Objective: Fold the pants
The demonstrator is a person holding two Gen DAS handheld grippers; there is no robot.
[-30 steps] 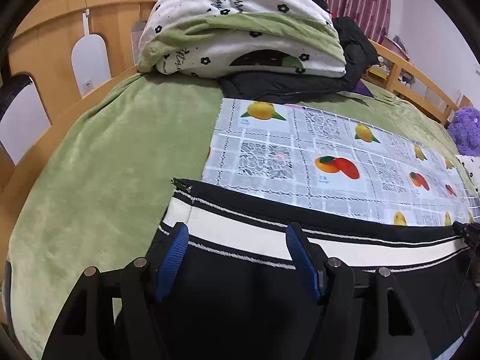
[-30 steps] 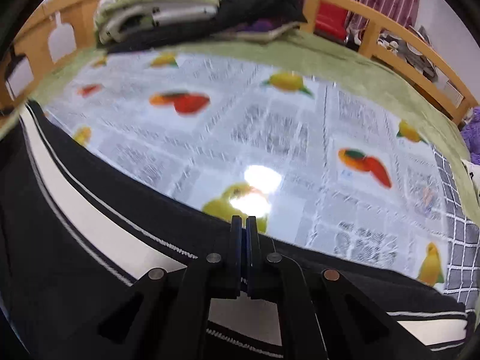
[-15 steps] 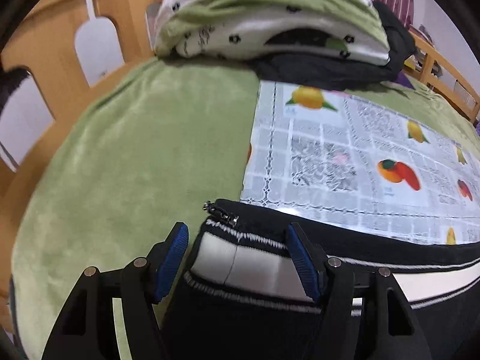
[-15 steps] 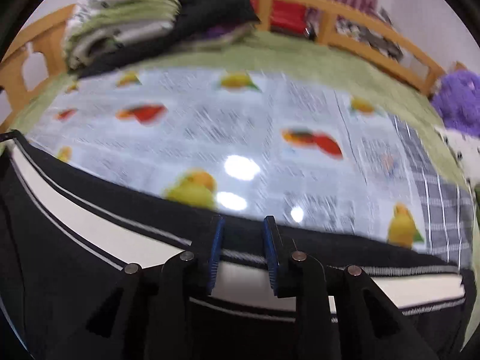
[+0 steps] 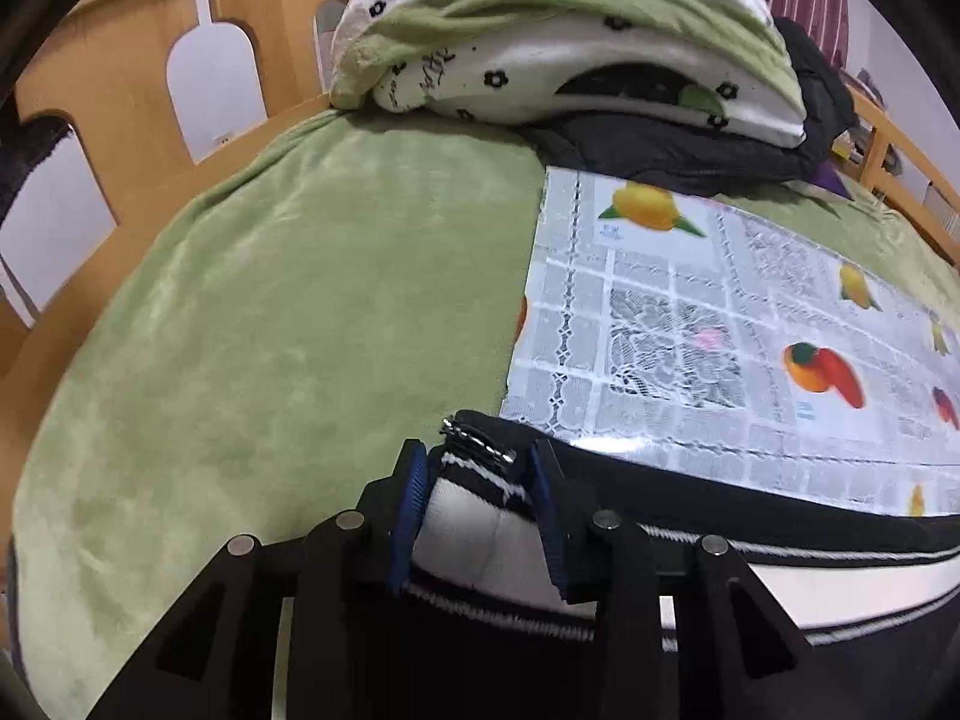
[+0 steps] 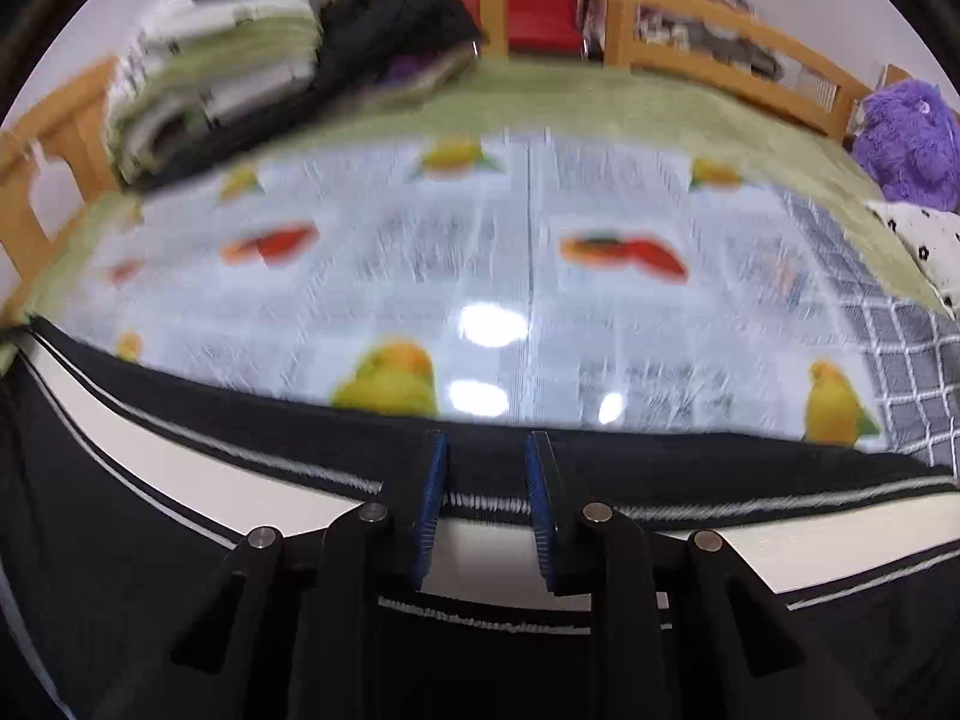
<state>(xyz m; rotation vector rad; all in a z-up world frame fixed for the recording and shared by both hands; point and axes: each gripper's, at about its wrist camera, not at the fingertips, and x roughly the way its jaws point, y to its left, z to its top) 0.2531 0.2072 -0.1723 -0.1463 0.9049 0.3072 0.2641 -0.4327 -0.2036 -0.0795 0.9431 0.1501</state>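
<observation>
Left wrist: your left gripper (image 5: pixel 480 480) has just closed onto the pants (image 5: pixel 780 570) cuff corner at the fruit-print mat (image 5: pixel 690 312) edge | right gripper (image 6: pixel 485 468), shut earlier, now stands parted over the striped hem | folded bedding (image 5: pixel 570 42), green blanket (image 5: pixel 270 330) beyond.

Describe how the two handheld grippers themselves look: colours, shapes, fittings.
The left gripper and right gripper look alike: matte black angular finger frames with triangular cut-outs, round silver pivot bolts along the linkages, and ribbed blue pads lining the inner faces of the fingers. No cables, markings, hands or sleeves show in either wrist view.
</observation>
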